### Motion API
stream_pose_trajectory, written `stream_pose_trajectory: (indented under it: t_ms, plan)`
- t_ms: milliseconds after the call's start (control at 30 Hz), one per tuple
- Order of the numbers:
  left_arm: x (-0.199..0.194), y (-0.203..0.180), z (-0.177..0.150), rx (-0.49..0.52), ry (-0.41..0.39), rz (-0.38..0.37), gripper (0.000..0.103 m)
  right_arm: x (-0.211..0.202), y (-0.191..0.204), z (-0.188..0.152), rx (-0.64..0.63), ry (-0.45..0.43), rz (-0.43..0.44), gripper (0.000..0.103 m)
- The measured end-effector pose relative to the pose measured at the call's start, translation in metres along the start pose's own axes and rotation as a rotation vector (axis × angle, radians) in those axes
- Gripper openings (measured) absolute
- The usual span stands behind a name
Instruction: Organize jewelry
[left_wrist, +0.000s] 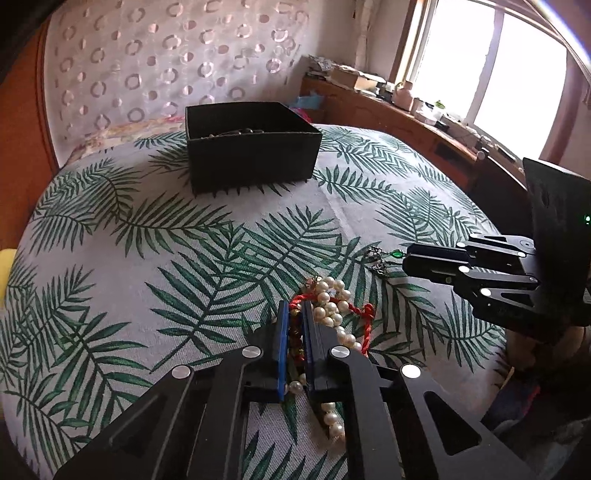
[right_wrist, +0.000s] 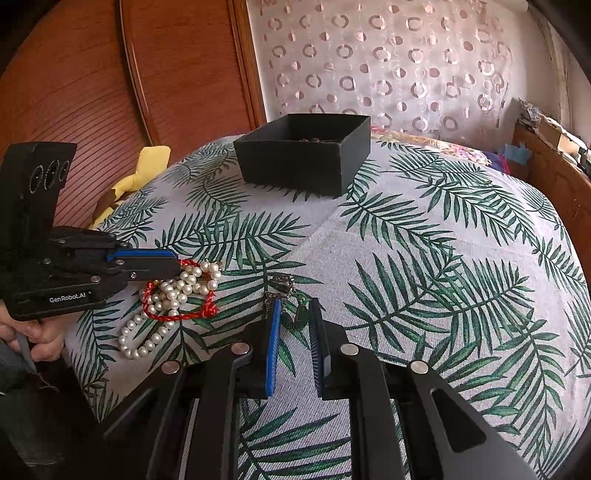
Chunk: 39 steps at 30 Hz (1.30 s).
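A black open box stands at the far side of the leaf-print cloth, with some jewelry inside. A pile of white pearl strands tangled with a red cord lies near me. My left gripper is nearly shut around strands of this pile. A green-stone pendant on a dark chain lies to the right. My right gripper is open, its fingers on either side of the pendant.
The leaf-print cloth covers a rounded surface. A yellow plush lies at its left edge by wooden panels. A cluttered wooden ledge runs under the window at right. A hand holds the left gripper.
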<state>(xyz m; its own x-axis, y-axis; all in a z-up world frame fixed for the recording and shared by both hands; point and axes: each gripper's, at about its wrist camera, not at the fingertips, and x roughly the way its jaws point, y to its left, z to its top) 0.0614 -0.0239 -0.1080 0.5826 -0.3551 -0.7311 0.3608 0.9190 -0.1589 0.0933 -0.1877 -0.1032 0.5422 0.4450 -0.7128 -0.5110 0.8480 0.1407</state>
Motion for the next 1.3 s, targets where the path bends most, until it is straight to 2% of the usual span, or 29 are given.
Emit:
stream_pose_trajectory:
  t_ms: [400, 800, 900, 1300]
  plan:
    - [-0.034, -0.012, 0.036, 0.027, -0.133, -0.014, 0.006, -0.001, 0.000, 0.000, 0.001, -0.005, 0.000, 0.017]
    - [-0.038, 0.002, 0.049, 0.007, -0.170, 0.020, 0.006, -0.006, 0.000, 0.000, -0.003, -0.033, -0.002, 0.017]
    - [-0.038, 0.006, 0.050, 0.003, -0.173, 0.028, 0.006, -0.011, -0.002, 0.006, 0.008, -0.052, 0.010, 0.017]
    - [-0.039, 0.013, 0.074, 0.012, -0.220, 0.051, 0.006, -0.039, 0.008, 0.064, -0.102, -0.154, -0.015, 0.017]
